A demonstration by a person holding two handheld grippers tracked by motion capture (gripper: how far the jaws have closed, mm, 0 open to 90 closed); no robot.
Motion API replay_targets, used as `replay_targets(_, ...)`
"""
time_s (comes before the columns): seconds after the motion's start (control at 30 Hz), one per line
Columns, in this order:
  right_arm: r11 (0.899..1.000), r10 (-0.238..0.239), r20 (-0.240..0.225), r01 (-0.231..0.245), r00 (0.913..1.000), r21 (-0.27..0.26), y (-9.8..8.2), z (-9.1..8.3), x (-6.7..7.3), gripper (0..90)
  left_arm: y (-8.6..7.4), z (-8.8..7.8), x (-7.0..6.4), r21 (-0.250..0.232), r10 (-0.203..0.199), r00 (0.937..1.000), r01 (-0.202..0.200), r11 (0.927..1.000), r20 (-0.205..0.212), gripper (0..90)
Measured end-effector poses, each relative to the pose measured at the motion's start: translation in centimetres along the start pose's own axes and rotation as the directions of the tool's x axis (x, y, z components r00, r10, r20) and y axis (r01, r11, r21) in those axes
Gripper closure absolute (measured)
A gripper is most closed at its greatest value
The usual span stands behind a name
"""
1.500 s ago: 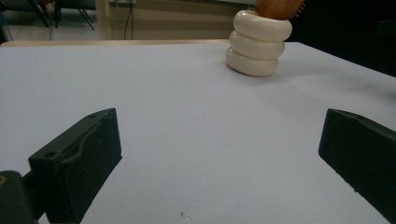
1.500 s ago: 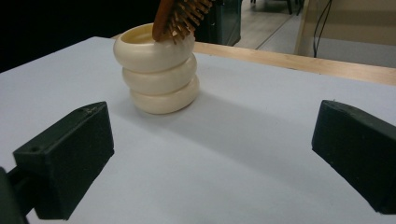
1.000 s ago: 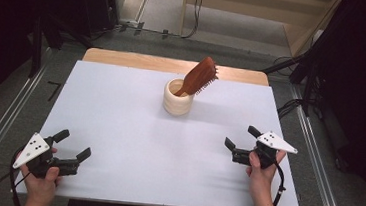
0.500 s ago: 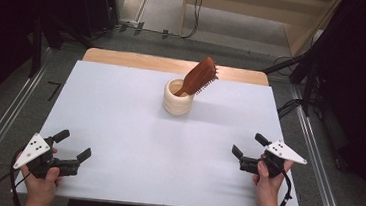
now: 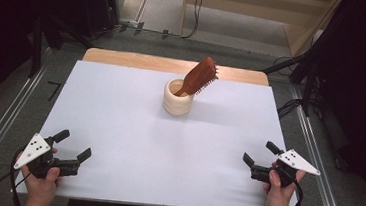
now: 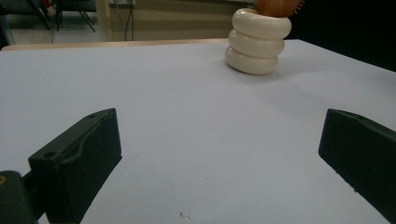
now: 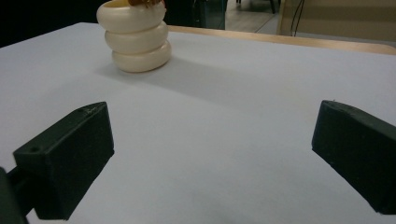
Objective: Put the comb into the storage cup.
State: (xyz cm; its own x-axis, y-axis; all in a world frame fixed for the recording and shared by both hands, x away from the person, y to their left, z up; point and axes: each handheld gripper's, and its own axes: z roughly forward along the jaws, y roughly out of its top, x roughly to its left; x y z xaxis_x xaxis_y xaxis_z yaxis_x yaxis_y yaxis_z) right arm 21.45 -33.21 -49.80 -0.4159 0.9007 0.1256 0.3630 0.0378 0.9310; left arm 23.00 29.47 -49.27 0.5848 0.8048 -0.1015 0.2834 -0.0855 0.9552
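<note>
— Dark room all round, with a grey floor (image 5: 154,5) and cables behind. What carries everything?

— One wide white table (image 5: 120,112), with a strip of bare wood along its far edge. It takes up most of the high view, and both gripper views look low across it.

— And what stands on it?

— A cream cup (image 5: 178,97), ribbed like three stacked rings, up toward twelve o'clock, a little right of the middle line and near the far edge. A brown wooden hairbrush (image 5: 201,77) stands in it handle down, its head leaning out toward one or two o'clock with the bristles facing right.

— Where are the hands?

— Both at the near edge. The left hand (image 5: 41,183) sits at about seven o'clock, the right hand (image 5: 278,194) at about five o'clock, well apart from each other and from the cup.

— The tools?

— The left tool (image 5: 73,145) points toward the middle of the table, its jaws spread wide with only bare table between them. The right tool (image 5: 261,154) points inward too, jaws likewise wide apart and holding nothing. Each carries a grey three-cornered plate on top.

— Anything smaller?

— In the left gripper view the cup sits at one o'clock; in the right gripper view, at eleven.
</note>
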Motion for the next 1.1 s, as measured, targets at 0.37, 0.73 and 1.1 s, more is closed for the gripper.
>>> replay_targets(0.37, 1.000, 0.005, 0.033, -0.005, 0.9994, 0.004, -1.0, -1.8, -1.2, 0.0, 0.0, 0.0, -0.1, 0.000, 0.003, 1.0000, -0.003, 1.0000, -0.002, 0.0)
replay_targets(0.73, 1.000, 0.027, 0.059, -0.028, 0.9979, 0.003, -2.0, -3.1, -2.7, 0.0, 0.0, 0.0, 0.0, 0.000, 0.004, 1.0000, -0.004, 1.0000, -0.002, 0.0)
replay_targets(1.1, 1.000, 0.023, 0.076, -0.023, 0.9969, -0.005, -2.6, -4.4, -3.6, 0.0, 0.0, 0.0, 0.0, -0.004, 0.001, 1.0000, -0.001, 1.0000, -0.004, 0.0)
